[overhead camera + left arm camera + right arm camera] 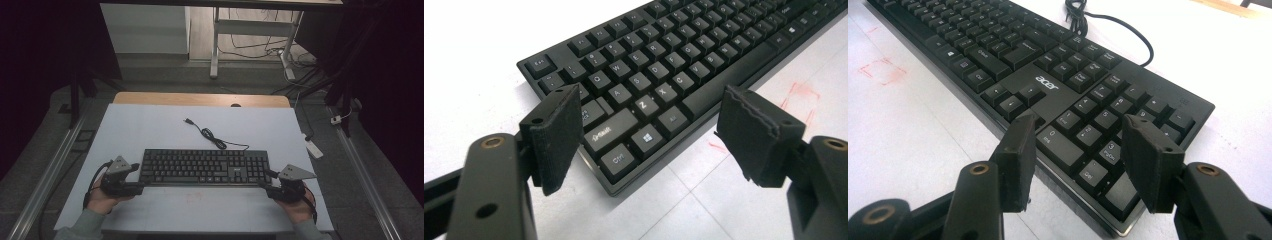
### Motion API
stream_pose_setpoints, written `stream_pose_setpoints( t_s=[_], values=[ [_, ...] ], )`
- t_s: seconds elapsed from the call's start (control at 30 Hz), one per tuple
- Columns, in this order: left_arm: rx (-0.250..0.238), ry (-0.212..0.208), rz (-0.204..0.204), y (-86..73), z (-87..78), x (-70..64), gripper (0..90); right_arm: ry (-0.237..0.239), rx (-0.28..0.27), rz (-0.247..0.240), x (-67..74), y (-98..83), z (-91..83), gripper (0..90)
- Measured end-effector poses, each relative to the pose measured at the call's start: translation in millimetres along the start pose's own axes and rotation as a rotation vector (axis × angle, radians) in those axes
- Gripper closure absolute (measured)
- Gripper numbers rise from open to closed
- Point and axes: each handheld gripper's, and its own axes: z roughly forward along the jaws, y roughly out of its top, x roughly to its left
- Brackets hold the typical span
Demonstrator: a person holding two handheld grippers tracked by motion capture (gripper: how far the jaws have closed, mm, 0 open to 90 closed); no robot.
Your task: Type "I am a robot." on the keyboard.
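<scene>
High view: keyboard (202, 167) lies long-axis left-right on the bench (150, 125); your left hand-held gripper (136, 176) and right hand-held gripper (266, 180) bracket its ends, jaws wide, gripping nothing.

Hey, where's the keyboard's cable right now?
In the high view, the cable lies coiled on the white table just behind the keyboard, right of centre, its plug end trailing toward the far-left.

I read "acer" on the keyboard (1048, 82) above the arrow keys; left-end key caps read Esc, Shift, Ctrl, Q, W, A, S, Z, X, C.
</scene>
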Motion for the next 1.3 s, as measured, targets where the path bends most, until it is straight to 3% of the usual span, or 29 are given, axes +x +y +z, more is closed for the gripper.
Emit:
stream_pose_setpoints(
  t_s=[0.2, 0.43, 0.9, 1.3],
  values=[
    [0.022, 0.000, -0.028, 9.3, -2.4, 1.3, 26.1, 0.011, -0.003, 0.000, -1.1, 1.2, 2.1, 48.3],
    [0.002, -0.023, -0.033, 21.3, -2.8, 2.0, 27.8, 0.021, -0.005, -0.010, 3.1, 11.3, 5.4, 48.4],
    [0.010, -0.029, -0.048, 20.3, 1.9, 7.6, 33.7, 0.078, -0.005, -0.041, 28.9, 43.0, 36.1, 51.0],
    [0.003, -0.026, -0.026, 19.6, 4.2, 5.7, 51.7, 0.119, 0.003, -0.055, 47.5, 77.6, 68.5, 65.3]
  ],
)
